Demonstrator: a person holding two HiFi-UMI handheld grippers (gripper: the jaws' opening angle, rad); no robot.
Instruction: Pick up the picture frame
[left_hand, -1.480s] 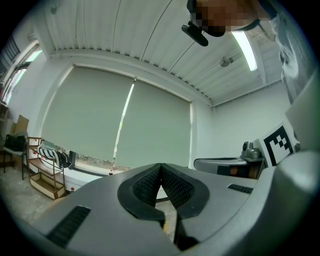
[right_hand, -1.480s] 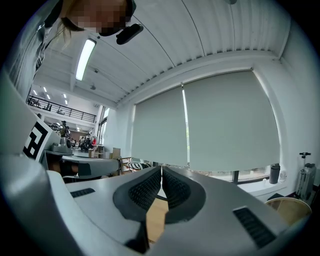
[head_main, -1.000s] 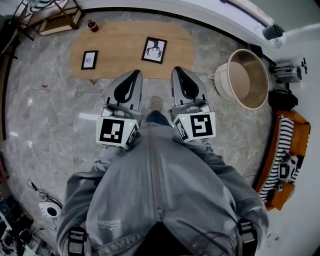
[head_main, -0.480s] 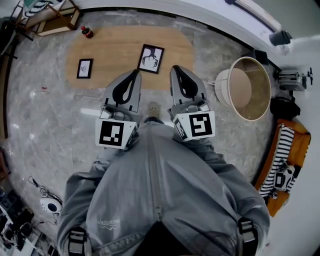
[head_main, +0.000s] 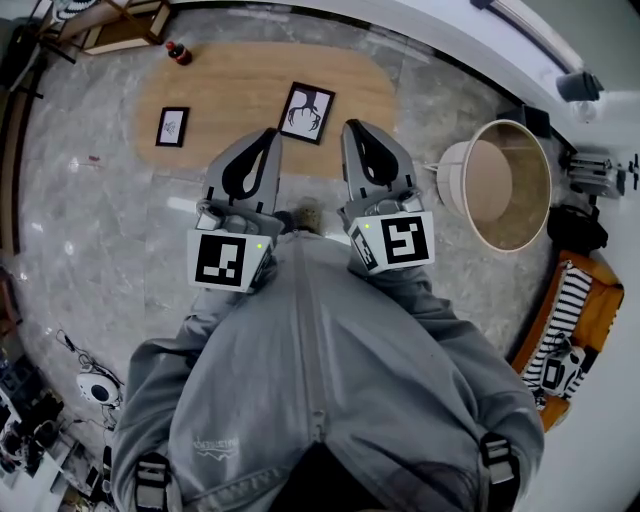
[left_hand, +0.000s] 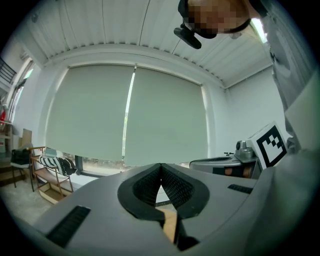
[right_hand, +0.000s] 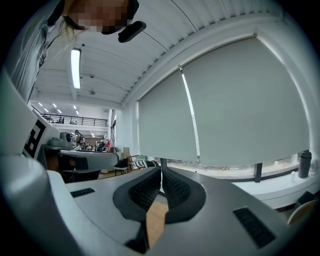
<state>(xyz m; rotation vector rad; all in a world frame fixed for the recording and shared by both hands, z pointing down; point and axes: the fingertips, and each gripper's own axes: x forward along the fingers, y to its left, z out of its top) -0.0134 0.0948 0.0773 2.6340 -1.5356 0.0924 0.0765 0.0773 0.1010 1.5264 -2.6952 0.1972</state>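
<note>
Frame (head_main: 307, 112) lies flat on oval wood table (head_main: 240, 80), just ahead of both grippers; small frame (head_main: 172, 126) sits to its left. Left gripper (head_main: 266, 140) & right gripper (head_main: 354, 132) are closed tight, empty, approx. level. Jaws likely need opening, tips tilting down first. Bottle (head_main: 180, 52) at far edge, tub (head_main: 505, 185) at right; neither blocks.

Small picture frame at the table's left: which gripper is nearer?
Left. The left gripper points in just right of the small picture frame; the right gripper lies farther right, past the larger frame.
</note>
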